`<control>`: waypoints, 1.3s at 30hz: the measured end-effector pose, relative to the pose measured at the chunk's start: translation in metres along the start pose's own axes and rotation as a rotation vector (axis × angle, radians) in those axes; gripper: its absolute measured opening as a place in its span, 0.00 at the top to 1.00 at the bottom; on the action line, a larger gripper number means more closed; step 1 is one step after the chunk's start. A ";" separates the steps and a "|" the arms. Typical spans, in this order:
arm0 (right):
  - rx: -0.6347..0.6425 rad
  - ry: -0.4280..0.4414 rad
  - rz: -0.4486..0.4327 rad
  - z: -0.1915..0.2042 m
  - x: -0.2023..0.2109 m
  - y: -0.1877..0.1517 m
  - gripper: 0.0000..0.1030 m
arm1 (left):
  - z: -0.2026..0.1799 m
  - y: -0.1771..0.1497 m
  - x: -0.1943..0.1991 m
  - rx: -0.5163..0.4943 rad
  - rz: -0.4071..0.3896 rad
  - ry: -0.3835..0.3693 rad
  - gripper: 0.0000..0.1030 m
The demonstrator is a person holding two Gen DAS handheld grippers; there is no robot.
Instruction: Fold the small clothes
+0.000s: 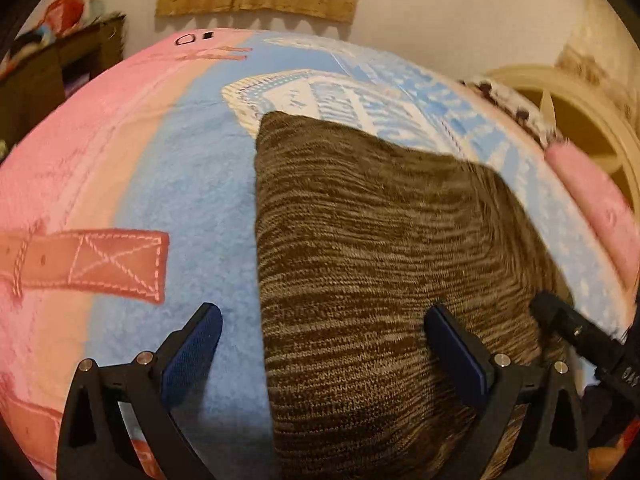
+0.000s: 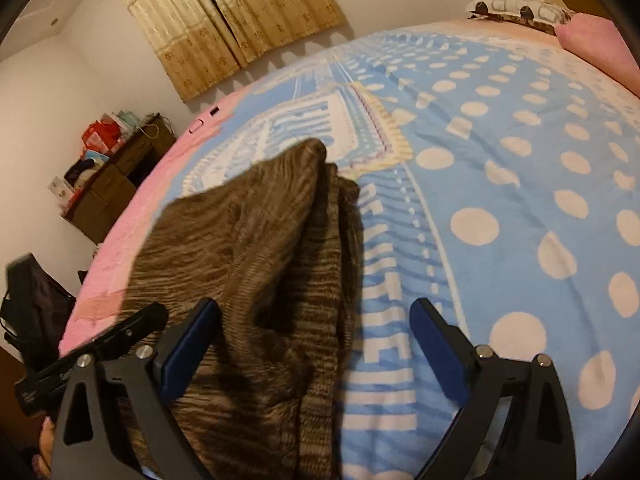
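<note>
We view a brown knitted garment (image 1: 380, 272) lying on the blue-and-pink blanket (image 1: 192, 184) that covers the bed, seen from both wrist cameras. The left claw (image 1: 324, 344) stands wide open and empty, its right pad over the knit, its left pad over bare blanket at about 7 o'clock of the cloth. The right claw (image 2: 316, 340) is likewise spread wide, gripping nothing; the garment's doubled, rumpled edge lies between its pads (no pad presses on it). In the right view the far corner of the cloth peaks toward 12 o'clock. We judge that one fold is laid and both claws are free. The next move likely calls for pinching a near edge with each claw and carrying it toward 12 o'clock, keeping the layers aligned.
</note>
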State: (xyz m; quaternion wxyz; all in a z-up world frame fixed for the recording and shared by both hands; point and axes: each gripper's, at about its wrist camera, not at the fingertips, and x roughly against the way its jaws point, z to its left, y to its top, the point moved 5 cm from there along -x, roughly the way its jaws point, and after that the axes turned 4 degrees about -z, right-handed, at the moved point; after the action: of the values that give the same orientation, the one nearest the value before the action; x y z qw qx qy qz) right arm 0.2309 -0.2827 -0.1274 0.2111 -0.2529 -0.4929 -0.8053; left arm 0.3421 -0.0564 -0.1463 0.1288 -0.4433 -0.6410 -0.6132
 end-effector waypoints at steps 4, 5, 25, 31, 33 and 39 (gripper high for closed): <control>0.020 0.013 0.004 0.003 0.001 -0.003 0.04 | 0.013 -0.003 0.007 0.056 -0.020 -0.058 0.01; 0.020 0.017 0.008 0.003 0.000 -0.003 0.04 | 0.016 -0.003 0.008 0.076 -0.030 -0.072 0.02; 0.141 0.082 0.027 0.028 -0.007 -0.011 0.64 | 0.004 -0.004 0.019 0.084 -0.108 -0.132 0.72; 0.153 0.059 0.027 0.033 -0.009 -0.009 0.64 | 0.005 -0.002 0.013 0.086 -0.092 -0.116 0.72; 0.152 0.055 0.028 0.033 -0.009 -0.009 0.65 | 0.004 -0.002 0.014 0.089 -0.093 -0.111 0.72; 0.198 0.026 -0.041 0.055 0.016 -0.010 0.71 | -0.012 0.005 0.054 -0.012 -0.154 -0.060 0.72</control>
State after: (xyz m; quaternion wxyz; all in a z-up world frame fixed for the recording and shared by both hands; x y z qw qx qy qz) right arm 0.2231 -0.2303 -0.1030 0.2249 -0.2100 -0.5726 -0.7599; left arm 0.3100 -0.0458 -0.1022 0.0593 -0.4116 -0.6729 -0.6118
